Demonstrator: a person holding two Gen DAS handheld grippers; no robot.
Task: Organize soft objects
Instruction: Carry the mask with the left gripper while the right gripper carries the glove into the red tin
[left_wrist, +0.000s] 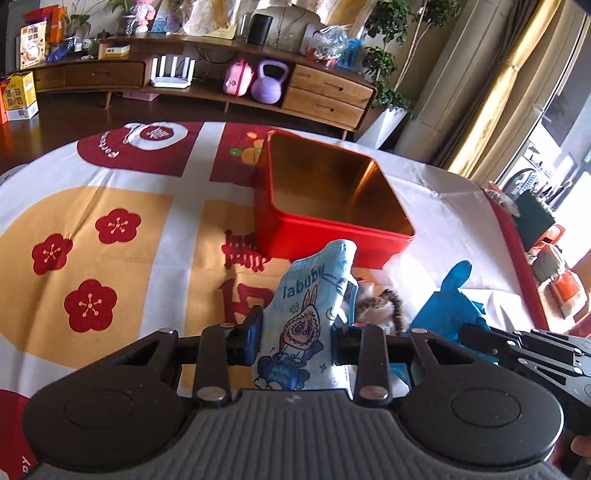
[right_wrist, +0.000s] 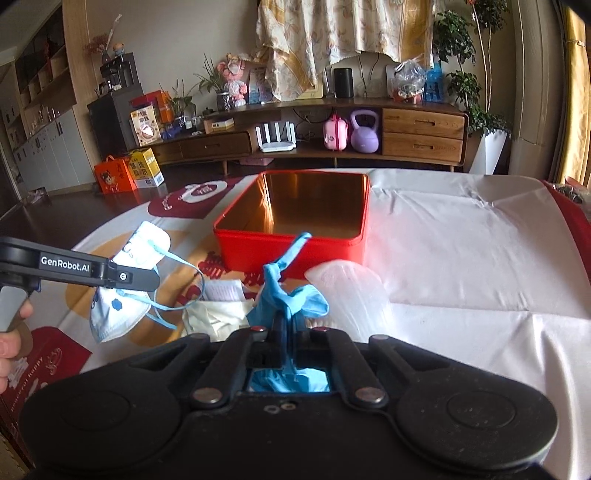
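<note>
Between the pads of the left gripper (left_wrist: 297, 336), held a printed face mask (left_wrist: 314, 291) clamped, clear of the tablecloth (left_wrist: 110, 184), with ear loops dangling. Alongside, pinched a blue glove (right_wrist: 291, 291) in the right gripper (right_wrist: 286, 328), jaws pressed fully together on it, with loose ends hanging. Just beyond, passed over a white cloth (right_wrist: 218, 314) and a furry item (left_wrist: 384, 306) lying on the tablecloth. Farther on, faced the open red tin (right_wrist: 291, 251), apparently empty. Needed, by judgement, to carry each of the 2 pieces over the near rim, 1 at a time, high enough to keep loops off the edge. Needed then to lower well inside before parting the jaws.
</note>
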